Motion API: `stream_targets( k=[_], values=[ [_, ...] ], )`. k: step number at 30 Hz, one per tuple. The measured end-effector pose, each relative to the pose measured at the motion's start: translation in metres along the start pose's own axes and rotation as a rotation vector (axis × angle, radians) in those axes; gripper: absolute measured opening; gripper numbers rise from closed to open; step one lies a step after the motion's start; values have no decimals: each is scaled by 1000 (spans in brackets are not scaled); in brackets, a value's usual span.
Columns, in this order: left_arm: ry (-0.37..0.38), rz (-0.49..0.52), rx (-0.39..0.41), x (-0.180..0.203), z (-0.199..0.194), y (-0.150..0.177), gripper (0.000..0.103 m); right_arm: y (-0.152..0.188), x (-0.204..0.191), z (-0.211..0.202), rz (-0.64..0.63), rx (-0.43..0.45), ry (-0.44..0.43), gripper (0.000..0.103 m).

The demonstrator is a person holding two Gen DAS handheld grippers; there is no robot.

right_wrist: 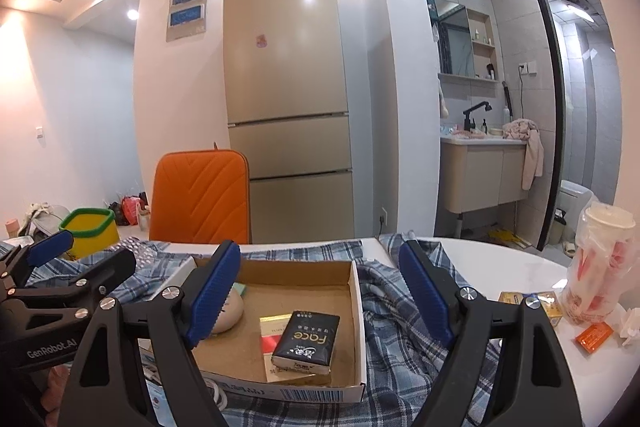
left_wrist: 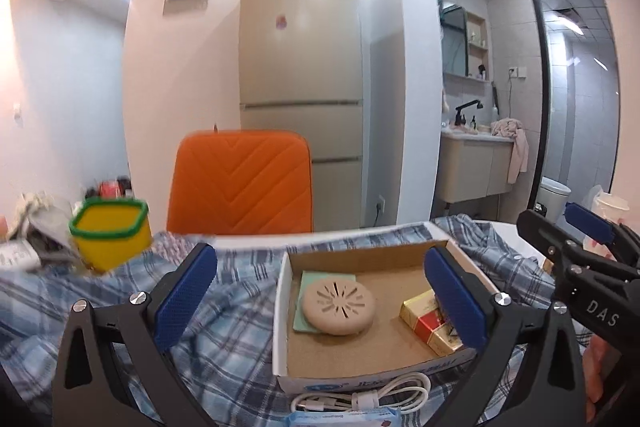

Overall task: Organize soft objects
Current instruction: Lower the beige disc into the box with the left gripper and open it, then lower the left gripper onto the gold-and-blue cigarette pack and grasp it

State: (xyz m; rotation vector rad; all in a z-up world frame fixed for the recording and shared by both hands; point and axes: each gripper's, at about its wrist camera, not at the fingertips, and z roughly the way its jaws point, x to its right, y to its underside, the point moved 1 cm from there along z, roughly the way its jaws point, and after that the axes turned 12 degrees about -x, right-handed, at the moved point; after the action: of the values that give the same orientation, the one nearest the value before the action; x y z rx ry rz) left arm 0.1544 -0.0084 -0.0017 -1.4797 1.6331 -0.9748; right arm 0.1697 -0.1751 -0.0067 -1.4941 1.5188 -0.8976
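A blue plaid cloth (left_wrist: 224, 311) (right_wrist: 400, 323) lies rumpled over the table, under a shallow cardboard box (left_wrist: 360, 251) (right_wrist: 356, 291). The box holds a beige round disc (left_wrist: 338, 307) on a green pad (left_wrist: 308, 287), a red-gold carton (left_wrist: 426, 321) and a black tissue pack (right_wrist: 306, 343). My left gripper (left_wrist: 320, 303) is open above the box's near left side, empty. My right gripper (right_wrist: 320, 297) is open above the box, empty. Each gripper shows in the other's view, the right (left_wrist: 560, 231) and the left (right_wrist: 84, 247).
A yellow bin with a green rim (left_wrist: 112, 233) (right_wrist: 90, 231) stands at the left. A white cable (left_wrist: 368, 397) and a blue wipes pack (left_wrist: 344, 419) lie before the box. A bagged cup (right_wrist: 600, 263), small packets (right_wrist: 592, 337) and an orange chair (left_wrist: 240, 183) are nearby.
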Motion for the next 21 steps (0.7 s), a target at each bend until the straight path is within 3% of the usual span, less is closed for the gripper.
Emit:
stream_targets(
  k=[3, 6, 11, 13, 17, 21],
  values=[
    [-29, 24, 63, 0, -16, -6, 103, -3, -6, -9, -16, 33, -1, 85],
    [3, 14, 81, -2, -33, -13, 103, -7, -13, -22, -44, 63, -16, 85],
    [-40, 39, 108, -4, -64, -15, 103, -11, -16, -44, -40, 87, -41, 86],
    [-24, 44, 115, -8, -77, -11, 103, -13, -16, -52, -26, 79, -56, 87],
    [-32, 59, 88, -17, -93, -1, 103, -12, -17, -69, -9, 80, -85, 93],
    [-27, 24, 5, -30, -97, 11, 103, -7, -21, -81, -7, 54, -108, 103]
  ],
)
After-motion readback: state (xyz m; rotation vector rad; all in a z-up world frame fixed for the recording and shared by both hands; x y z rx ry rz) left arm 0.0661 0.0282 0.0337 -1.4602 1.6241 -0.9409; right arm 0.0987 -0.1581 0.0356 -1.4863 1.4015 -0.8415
